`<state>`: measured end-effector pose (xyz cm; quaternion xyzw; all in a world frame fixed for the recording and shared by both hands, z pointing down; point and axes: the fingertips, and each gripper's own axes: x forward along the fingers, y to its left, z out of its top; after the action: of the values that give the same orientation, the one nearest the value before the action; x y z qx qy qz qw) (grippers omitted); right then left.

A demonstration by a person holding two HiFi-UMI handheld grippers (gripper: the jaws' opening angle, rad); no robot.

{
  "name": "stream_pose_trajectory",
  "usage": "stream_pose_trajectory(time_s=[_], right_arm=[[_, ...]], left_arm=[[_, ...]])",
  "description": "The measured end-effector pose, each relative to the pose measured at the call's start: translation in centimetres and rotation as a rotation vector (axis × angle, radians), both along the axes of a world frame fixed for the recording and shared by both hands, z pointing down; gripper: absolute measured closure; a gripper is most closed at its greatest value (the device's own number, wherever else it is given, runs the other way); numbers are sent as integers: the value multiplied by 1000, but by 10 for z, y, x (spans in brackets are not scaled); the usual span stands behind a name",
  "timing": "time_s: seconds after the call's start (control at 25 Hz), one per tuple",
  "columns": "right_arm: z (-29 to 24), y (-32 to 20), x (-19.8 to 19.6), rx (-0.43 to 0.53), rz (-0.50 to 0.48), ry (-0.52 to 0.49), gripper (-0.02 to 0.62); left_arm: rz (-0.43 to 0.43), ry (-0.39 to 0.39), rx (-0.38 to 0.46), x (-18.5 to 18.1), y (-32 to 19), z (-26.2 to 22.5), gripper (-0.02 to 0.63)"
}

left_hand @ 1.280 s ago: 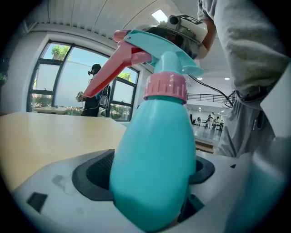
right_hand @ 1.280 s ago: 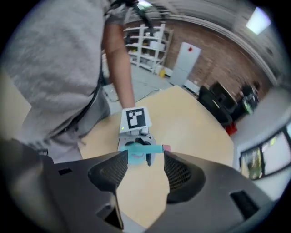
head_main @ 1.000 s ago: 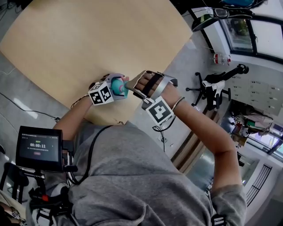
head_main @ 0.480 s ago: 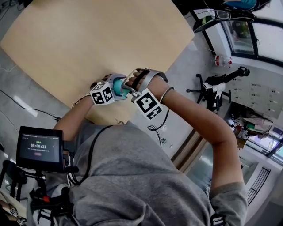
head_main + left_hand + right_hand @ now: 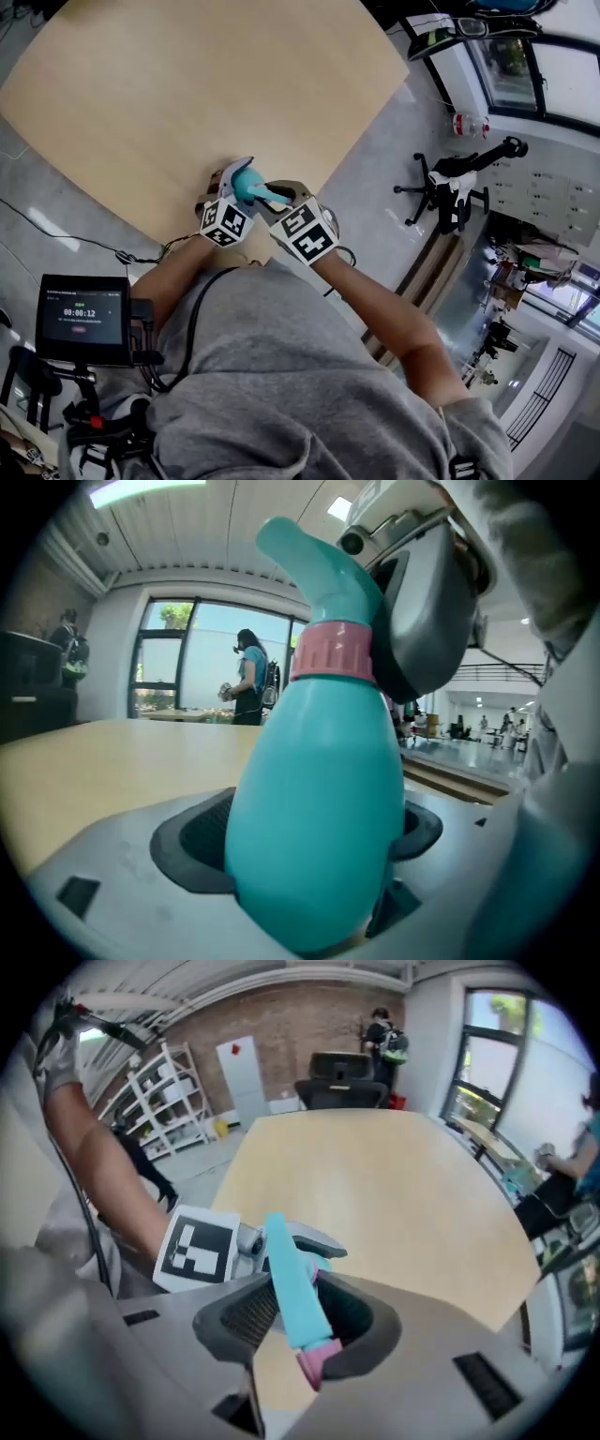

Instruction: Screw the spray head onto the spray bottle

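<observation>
Right tongs have swung in since a second ago: their marker cube now sits just beside the left tongs' cube, forearm tucked close. Screen clock went 00:00:11 to 00:00:12.

Left tongs clenched on the teal spray bottle, belly between the pads. Bottle's long axis runs straight out from the left tongs, leaning slightly right. Pink collar at the far end, spray head above it, nozzle pointing up-left.

Right tongs closing on the spray head. It lies between the pads, touching both, long axis along the jaws, teal end past the tips, pink end toward the root. Both tongs are over the near edge of the surface.
</observation>
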<state>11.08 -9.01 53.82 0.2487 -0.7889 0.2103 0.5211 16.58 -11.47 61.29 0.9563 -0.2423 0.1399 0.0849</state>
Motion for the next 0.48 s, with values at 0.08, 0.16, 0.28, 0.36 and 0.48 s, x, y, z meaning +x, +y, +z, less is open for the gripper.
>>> stream_pose_trajectory(time_s=[0.08, 0.16, 0.28, 0.36, 0.48], right_arm=[[1, 1, -3, 22, 86, -28, 468], [1, 3, -5, 26, 132, -49, 468], [3, 3, -8, 13, 164, -62, 468], [3, 2, -10, 15, 168, -60, 468], [5, -1, -9, 22, 141, -42, 468]], left_arm=[[-67, -28, 4, -5, -1, 3, 191], [-89, -46, 7, -8, 0, 6, 192], [-98, -53, 5, -12, 1, 8, 192], [-106, -55, 4, -13, 0, 9, 192], [-95, -53, -1, -12, -2, 11, 192]])
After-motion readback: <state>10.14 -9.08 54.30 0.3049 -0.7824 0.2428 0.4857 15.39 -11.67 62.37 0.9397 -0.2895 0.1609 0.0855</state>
